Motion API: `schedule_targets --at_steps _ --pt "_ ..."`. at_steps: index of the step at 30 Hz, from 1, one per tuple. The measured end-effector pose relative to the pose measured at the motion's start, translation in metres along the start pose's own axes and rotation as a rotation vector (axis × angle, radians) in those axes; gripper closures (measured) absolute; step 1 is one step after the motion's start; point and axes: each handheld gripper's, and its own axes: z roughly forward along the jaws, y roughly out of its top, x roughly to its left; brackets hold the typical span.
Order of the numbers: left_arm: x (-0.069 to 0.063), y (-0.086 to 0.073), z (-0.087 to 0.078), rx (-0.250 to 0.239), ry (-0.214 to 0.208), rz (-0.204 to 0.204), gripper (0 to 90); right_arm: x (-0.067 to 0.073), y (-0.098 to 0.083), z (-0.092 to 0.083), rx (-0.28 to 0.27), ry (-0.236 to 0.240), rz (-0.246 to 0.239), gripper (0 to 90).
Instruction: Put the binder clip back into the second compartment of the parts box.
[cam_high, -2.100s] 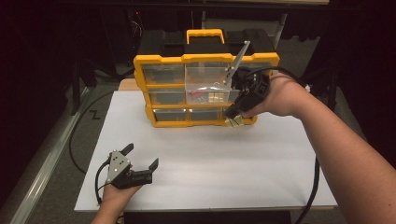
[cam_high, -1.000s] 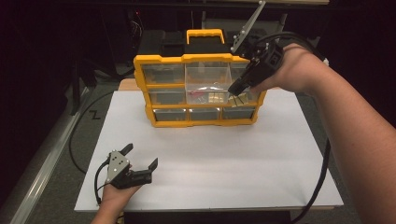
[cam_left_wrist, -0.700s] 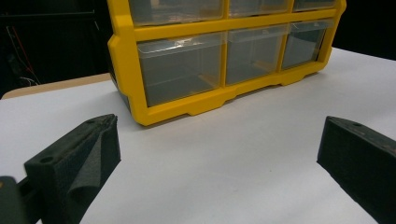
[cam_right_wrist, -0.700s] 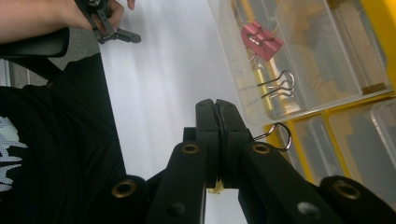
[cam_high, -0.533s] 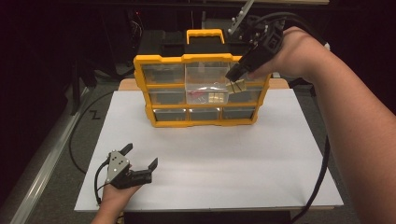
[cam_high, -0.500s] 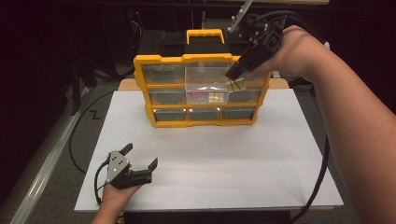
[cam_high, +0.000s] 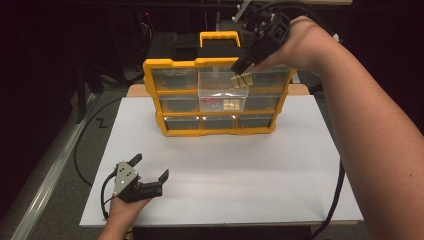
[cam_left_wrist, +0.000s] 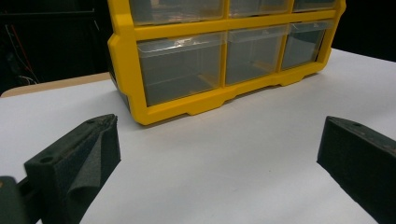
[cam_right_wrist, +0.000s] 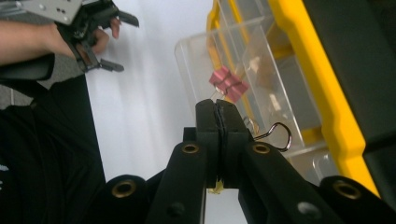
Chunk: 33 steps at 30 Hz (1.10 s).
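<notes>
Two black jaws of the right gripper (cam_high: 243, 66) are pinched on a pale yellow binder clip (cam_high: 241, 81), hanging just above the pulled-out clear plastic drawer (cam_high: 222, 95) of the yellow organizer box (cam_high: 150, 82). Straight below lie a pink clip (cam_right_wrist: 229, 82) and others. Near left, the left gripper (cam_high: 149, 172) gapes wide, empty.

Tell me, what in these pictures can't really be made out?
- Binder clip held in the right tongs: in the right gripper view the closed jaws cover its body; a wire handle sticks out.
- Pulled-out clear drawer: high view, the pale pieces inside are too small to identify.
- Yellow organizer: left gripper view, its upper rows are cut off by the top edge.
- Left tongs: open, resting on the white board.
</notes>
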Motion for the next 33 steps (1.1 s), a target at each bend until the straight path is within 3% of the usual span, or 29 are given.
schedule_targets --at_steps 13,30,33 --pt "0.001 0.0 0.0 -0.002 -0.002 -0.001 0.3 -0.009 0.016 0.013 0.006 -0.038 -0.014 90.0" --pt "0.001 0.0 -0.001 -0.007 0.002 -0.007 0.3 -0.009 0.021 0.026 0.013 -0.028 -0.024 90.0" --pt "0.001 0.0 -0.001 -0.005 0.0 -0.006 0.3 -0.008 0.02 0.027 0.034 -0.047 0.0 78.7"
